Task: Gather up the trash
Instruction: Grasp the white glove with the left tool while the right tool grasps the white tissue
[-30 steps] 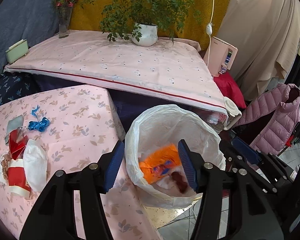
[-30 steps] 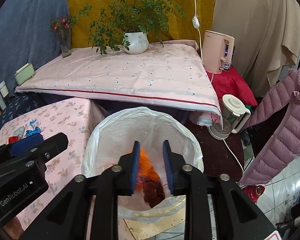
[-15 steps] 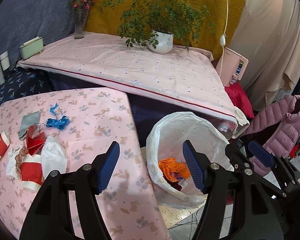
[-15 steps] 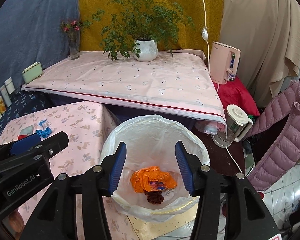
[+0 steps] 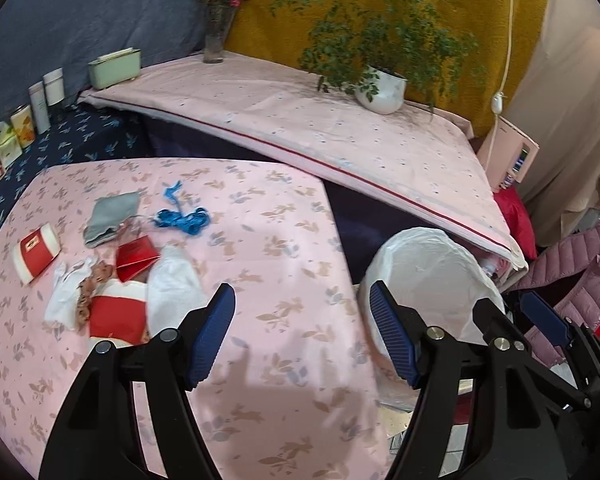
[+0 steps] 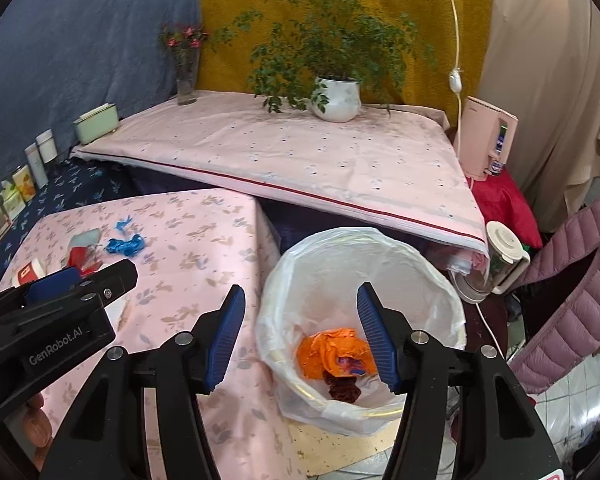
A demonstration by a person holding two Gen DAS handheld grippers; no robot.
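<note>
While both grippers hang empty with fingers spread wide, the bin [image 6: 364, 320] is the landmark: the right gripper [image 6: 300, 336] hovers over its near rim, and the left gripper [image 5: 300, 336] sits just left of it, over the table [image 5: 284, 248], probably aiming at more litter. Farther left of the bin lies the trash pile [image 5: 120, 280], with the blue ribbon [image 5: 184, 218] beyond. Only the right view looks into the bin, showing an orange wrapper [image 6: 332, 350]; only the left view shows the pile clearly.
</note>
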